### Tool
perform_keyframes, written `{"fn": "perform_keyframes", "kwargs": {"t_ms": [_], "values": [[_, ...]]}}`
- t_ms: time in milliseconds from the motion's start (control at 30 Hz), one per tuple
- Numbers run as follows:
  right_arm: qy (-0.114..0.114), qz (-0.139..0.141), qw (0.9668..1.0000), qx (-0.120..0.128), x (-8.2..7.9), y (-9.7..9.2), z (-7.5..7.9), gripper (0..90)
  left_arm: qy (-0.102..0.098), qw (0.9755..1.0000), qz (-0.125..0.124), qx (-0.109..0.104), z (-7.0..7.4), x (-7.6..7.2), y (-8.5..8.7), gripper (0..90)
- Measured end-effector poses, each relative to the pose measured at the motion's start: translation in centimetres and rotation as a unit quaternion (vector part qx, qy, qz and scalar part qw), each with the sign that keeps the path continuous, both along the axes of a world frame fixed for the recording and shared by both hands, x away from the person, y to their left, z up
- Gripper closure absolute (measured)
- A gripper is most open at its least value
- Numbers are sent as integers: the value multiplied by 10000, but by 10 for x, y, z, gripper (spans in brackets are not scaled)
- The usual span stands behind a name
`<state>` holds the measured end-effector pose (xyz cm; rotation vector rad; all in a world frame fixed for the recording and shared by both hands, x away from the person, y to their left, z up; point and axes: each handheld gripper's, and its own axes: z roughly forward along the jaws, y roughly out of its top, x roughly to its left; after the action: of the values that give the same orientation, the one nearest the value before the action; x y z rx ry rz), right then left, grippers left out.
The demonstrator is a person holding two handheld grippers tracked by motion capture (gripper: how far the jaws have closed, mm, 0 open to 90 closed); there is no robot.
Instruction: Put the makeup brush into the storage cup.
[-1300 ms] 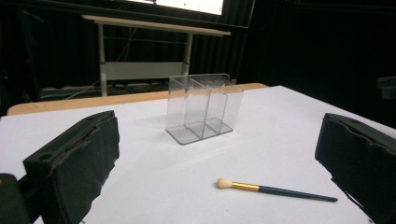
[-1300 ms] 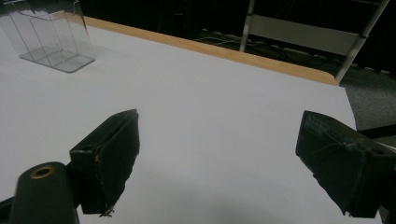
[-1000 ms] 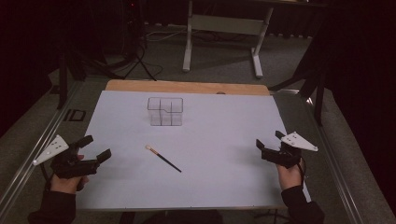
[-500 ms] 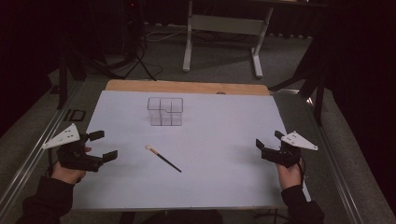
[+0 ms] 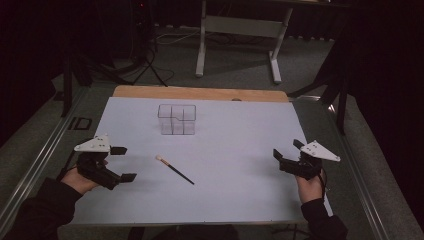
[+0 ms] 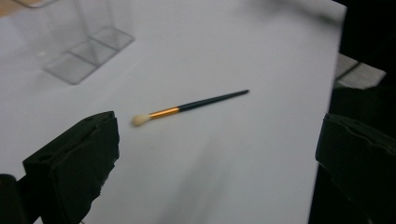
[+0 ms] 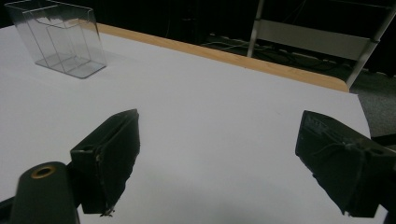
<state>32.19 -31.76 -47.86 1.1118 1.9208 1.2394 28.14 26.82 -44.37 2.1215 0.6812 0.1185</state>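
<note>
On the white surface a brush lies flat, nothing obstructing it. Left gripper, jaws spread, faces it nearby. Right gripper, jaws spread, well apart. Clear organizer stands behind.

The brush lies on the table, before the clear organizer.

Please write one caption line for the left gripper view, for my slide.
Open left gripper faces a small brush lying on the white table, clear organizer behind.
</note>
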Motion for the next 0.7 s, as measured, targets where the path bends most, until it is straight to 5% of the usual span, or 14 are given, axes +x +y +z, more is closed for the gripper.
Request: {"fn": "perform_keyframes", "kwargs": {"t_ms": [133, 233, 567, 667, 700], "values": [[11, 42, 10000, -5, 1, 0, 0, 135, 192, 9988, -249, 389, -5, 3, -11, 0], [33, 36, 10000, 2, 1, 0, -1, 135, 399, 9951, -518, 737, -11, 4, -20, 0], [21, 81, 10000, -30, 1, 1, 0, 137, 621, 9868, -916, 1184, -14, 8, -35, 0], [35, 81, 10000, -32, 1, 1, -1, 137, 678, 9809, -1111, 1445, -16, 8, -44, 0], [43, 78, 10000, -30, 1, 1, -1, 137, 678, 9809, -1111, 1445, -16, 8, -44, 0]]}}
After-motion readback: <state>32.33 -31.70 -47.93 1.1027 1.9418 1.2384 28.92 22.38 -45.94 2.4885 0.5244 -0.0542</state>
